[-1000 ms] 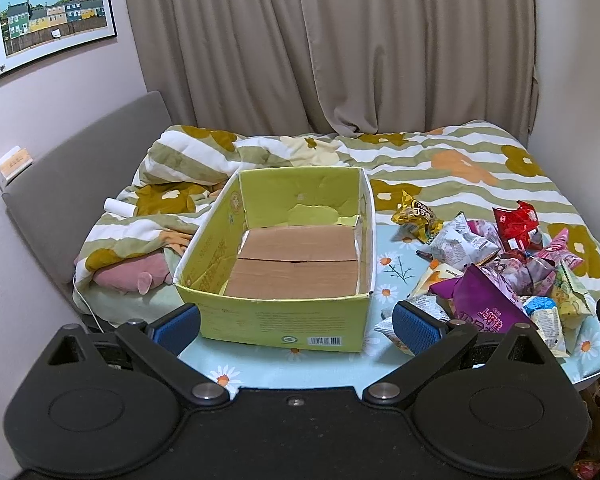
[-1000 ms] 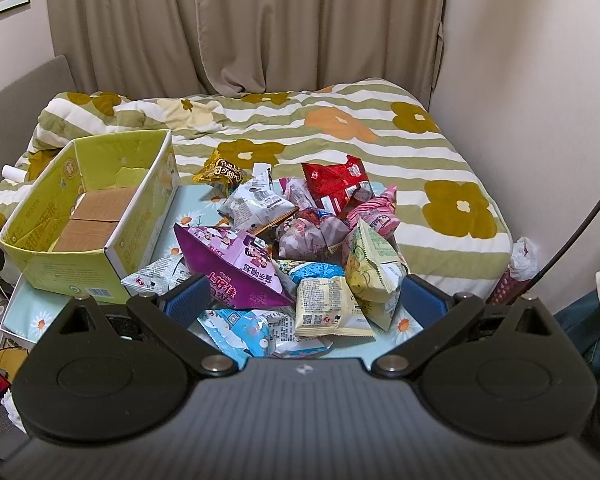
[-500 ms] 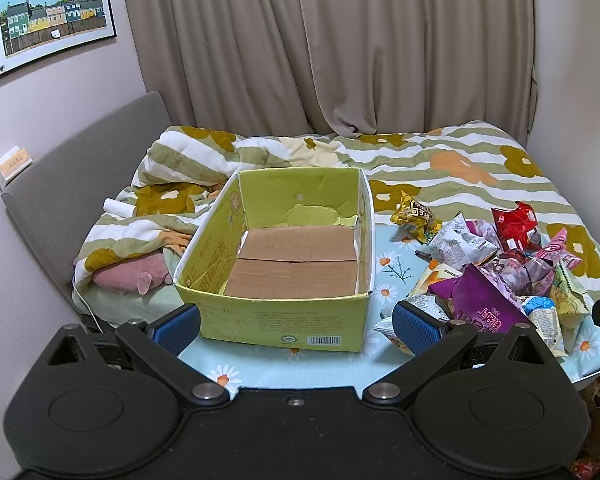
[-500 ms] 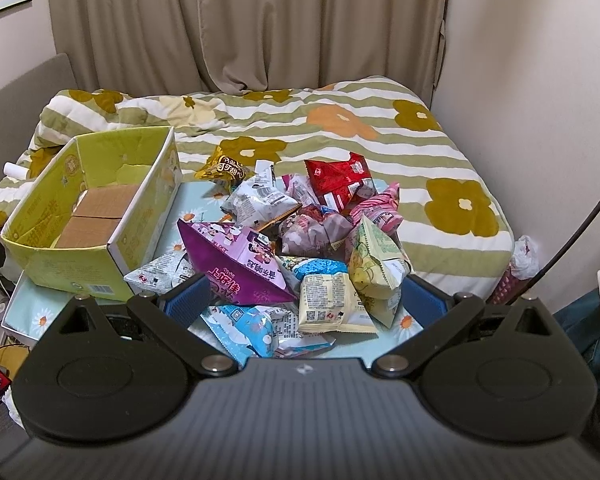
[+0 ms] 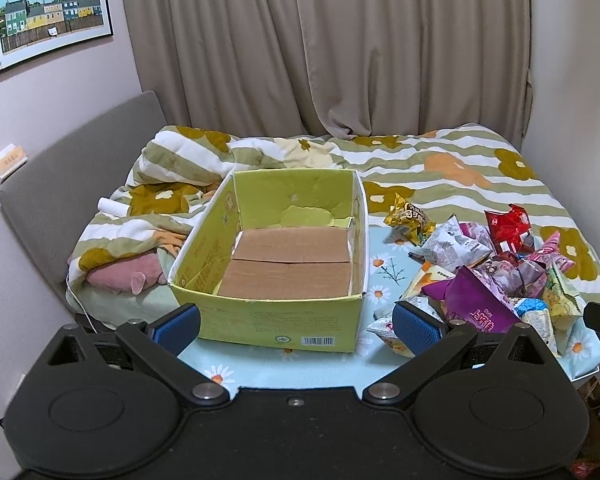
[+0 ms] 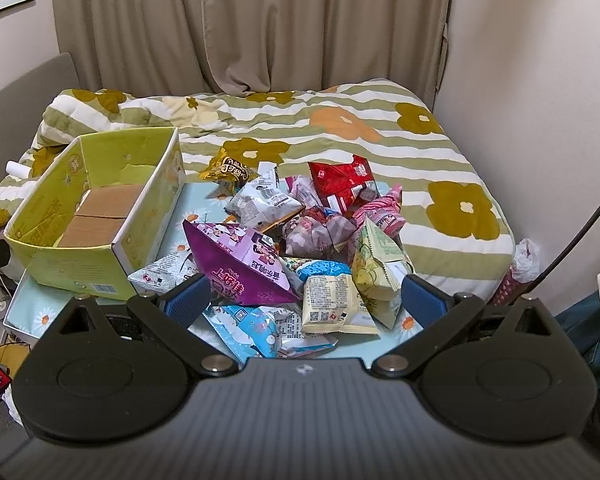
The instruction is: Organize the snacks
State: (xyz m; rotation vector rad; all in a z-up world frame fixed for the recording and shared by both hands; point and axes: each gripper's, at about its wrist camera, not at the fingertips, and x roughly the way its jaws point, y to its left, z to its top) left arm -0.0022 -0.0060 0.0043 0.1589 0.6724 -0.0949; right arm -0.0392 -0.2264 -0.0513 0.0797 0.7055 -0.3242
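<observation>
An open yellow-green cardboard box (image 5: 276, 316) (image 6: 80, 270) with a brown bottom sits on a light blue daisy-print board (image 5: 260, 364) on the bed. Nothing lies inside it. To its right is a pile of snack bags: a purple bag (image 6: 240, 264) (image 5: 476, 300), a red bag (image 6: 344, 182), a cream packet (image 6: 334, 300), a gold bag (image 6: 226, 170). My left gripper (image 5: 298, 326) hovers open in front of the box. Open as well, my right gripper (image 6: 304, 298) hangs just above the near edge of the pile, and nothing is between its fingers.
A striped flowered duvet (image 6: 340, 128) covers the bed behind the board. A pink plush toy (image 5: 120, 274) lies left of the box by a grey headboard (image 5: 72, 176). Walls close in on the right (image 6: 540, 80), curtains at the back.
The right gripper has moved forward and a little lower toward the snack pile. The left gripper has barely shifted. Both stay open.
</observation>
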